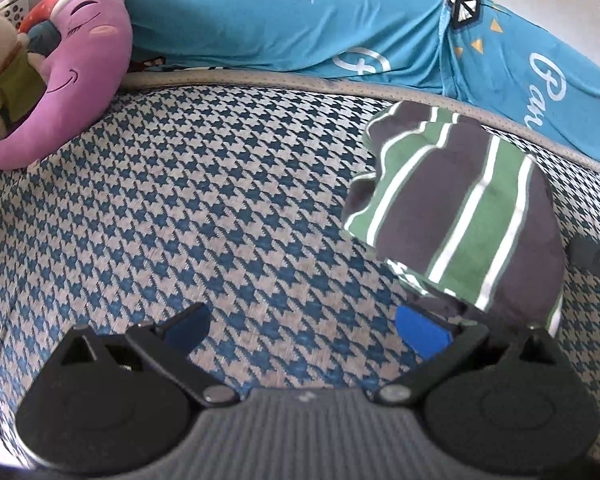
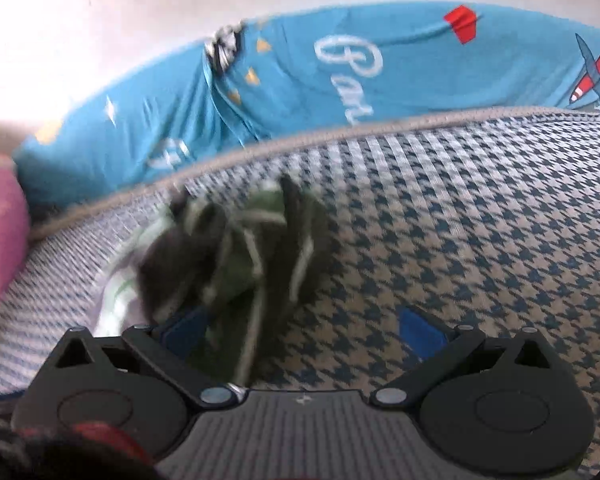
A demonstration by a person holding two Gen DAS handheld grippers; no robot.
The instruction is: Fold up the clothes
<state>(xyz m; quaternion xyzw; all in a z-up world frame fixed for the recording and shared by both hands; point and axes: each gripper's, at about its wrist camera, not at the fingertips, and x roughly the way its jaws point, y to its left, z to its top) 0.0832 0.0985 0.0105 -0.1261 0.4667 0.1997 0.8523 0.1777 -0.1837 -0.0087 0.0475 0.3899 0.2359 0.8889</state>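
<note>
Both tongs gape wide, gripping nothing. The striped shirt (image 1: 460, 200) lies bunched just beyond the left tongs (image 1: 304, 328), right of centre. Beyond the right tongs (image 2: 304, 332) it sits left, probably dropped for regrasping.

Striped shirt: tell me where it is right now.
In the left wrist view, the striped shirt lies bunched on the houndstooth cushion, right of centre, below the blue pillow and beside the left gripper.

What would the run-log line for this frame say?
step: fold clothes | left tongs: open, empty | right tongs: open, empty | striped garment: folded-looking bundle on houndstooth surface, near teal pillow | right view: blurred
</note>
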